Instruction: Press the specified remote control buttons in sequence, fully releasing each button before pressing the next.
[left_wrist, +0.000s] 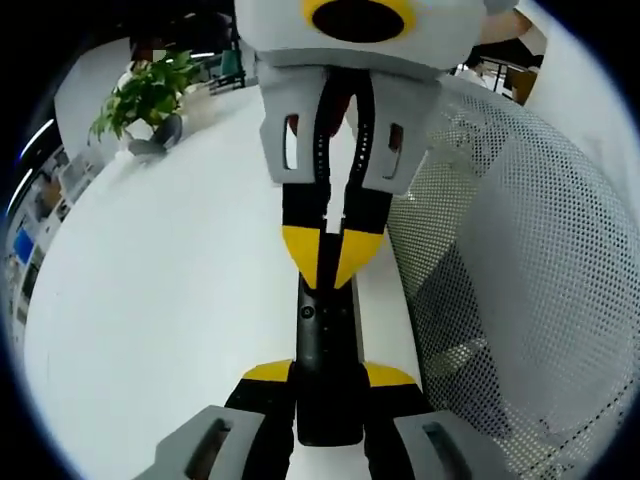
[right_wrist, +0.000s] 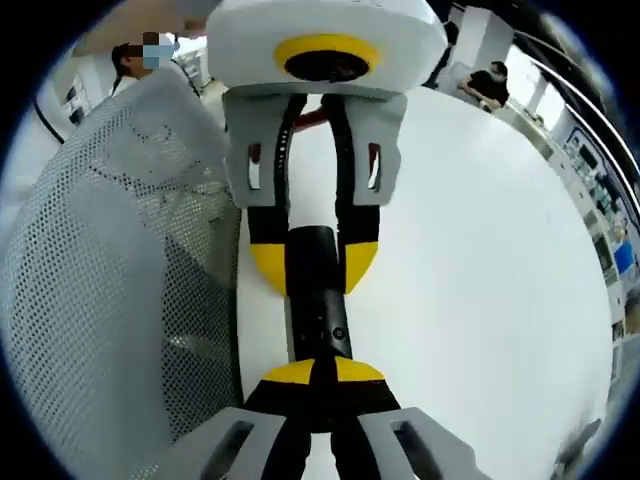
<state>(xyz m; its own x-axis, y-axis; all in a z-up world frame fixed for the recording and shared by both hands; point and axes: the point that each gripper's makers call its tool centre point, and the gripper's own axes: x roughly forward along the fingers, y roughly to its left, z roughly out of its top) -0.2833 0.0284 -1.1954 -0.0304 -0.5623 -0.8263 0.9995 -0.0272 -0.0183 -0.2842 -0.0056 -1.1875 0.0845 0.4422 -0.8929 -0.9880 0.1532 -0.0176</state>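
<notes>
Lengthwise between the grippers, the black remote (left_wrist: 325, 350) lies above the white worktop (left_wrist: 170, 300); left gripper (left_wrist: 328, 400) clamps its near end, while right gripper (right_wrist: 322, 372), tips closed together, presses the buttons.

A big white table (left_wrist: 170, 290) fills much of the left gripper view. At its far end stands a green leafy plant (left_wrist: 148, 95) in a small grey pot (left_wrist: 165, 130). A white chair with a mesh back full of tiny holes (left_wrist: 520, 260) is right beside the table's edge. In the right gripper view the same mesh chair (right_wrist: 110, 260) sits next to the white table (right_wrist: 480, 270). Far off, a person in dark clothes (right_wrist: 492, 82) sits at a desk, and shelves with blue things (right_wrist: 605, 215) run along the wall
</notes>
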